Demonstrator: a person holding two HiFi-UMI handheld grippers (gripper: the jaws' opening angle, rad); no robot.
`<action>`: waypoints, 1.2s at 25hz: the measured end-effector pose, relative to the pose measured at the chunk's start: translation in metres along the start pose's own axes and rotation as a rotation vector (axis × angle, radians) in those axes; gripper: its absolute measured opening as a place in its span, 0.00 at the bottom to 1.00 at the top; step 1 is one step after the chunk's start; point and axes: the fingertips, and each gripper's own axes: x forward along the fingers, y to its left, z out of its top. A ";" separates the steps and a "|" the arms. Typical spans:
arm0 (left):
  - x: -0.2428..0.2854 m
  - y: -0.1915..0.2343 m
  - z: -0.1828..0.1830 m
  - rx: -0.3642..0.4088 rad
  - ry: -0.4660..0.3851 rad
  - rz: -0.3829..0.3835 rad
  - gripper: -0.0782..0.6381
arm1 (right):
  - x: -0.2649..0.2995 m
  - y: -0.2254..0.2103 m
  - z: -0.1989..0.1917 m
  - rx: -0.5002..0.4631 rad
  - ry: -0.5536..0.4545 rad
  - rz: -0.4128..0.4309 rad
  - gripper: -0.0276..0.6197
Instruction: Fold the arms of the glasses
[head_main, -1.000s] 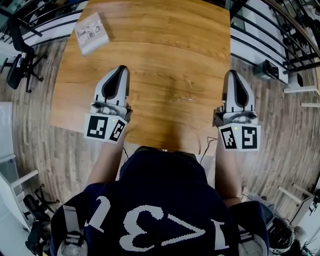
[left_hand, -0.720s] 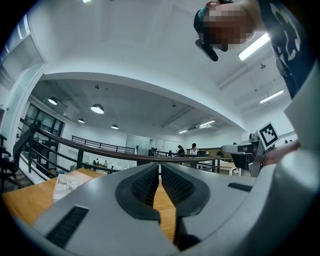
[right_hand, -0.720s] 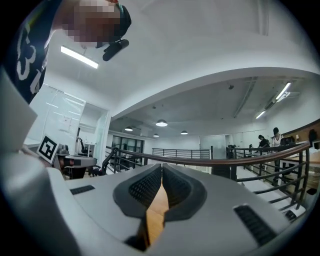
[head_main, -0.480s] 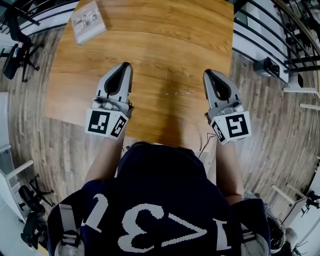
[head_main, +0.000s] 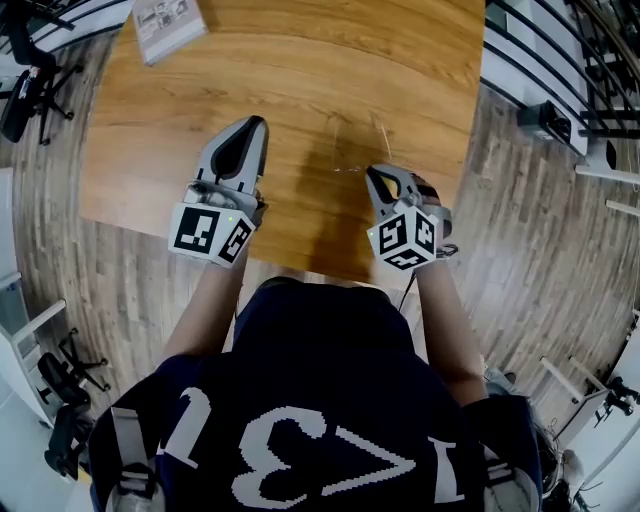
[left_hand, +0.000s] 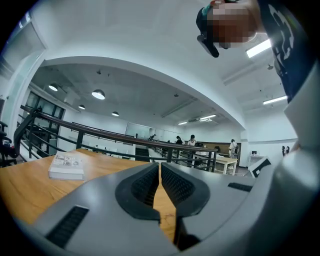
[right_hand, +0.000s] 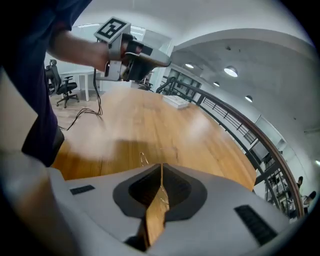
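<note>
Pressing together: left tongs (left_hand: 160, 167), right tongs (right_hand: 161, 167).

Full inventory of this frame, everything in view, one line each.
table: one, brown wood, fills the top of the head view
glasses: one pair, thin and clear wire frame, on the table just ahead of the right gripper's tips
booklet: one, white-grey, far left corner of the table
office chair: one, black, on the floor left of the table
railing: dark metal, to the right past the table
floor: grey-brown planks around the table
shirt: one, navy with white print, bottom centre
left gripper: grey, over the table's left side, jaws together, empty
right gripper: grey, near the table's front edge, jaws together
</note>
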 end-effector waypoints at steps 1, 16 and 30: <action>0.000 0.001 -0.002 -0.003 0.005 0.002 0.15 | 0.006 0.005 -0.005 -0.021 0.013 0.000 0.09; -0.011 0.016 -0.021 -0.020 0.037 0.045 0.15 | 0.044 0.023 -0.030 -0.414 0.160 -0.093 0.14; 0.004 -0.017 -0.018 -0.102 0.085 -0.132 0.15 | -0.020 -0.003 0.025 -0.466 -0.035 -0.076 0.09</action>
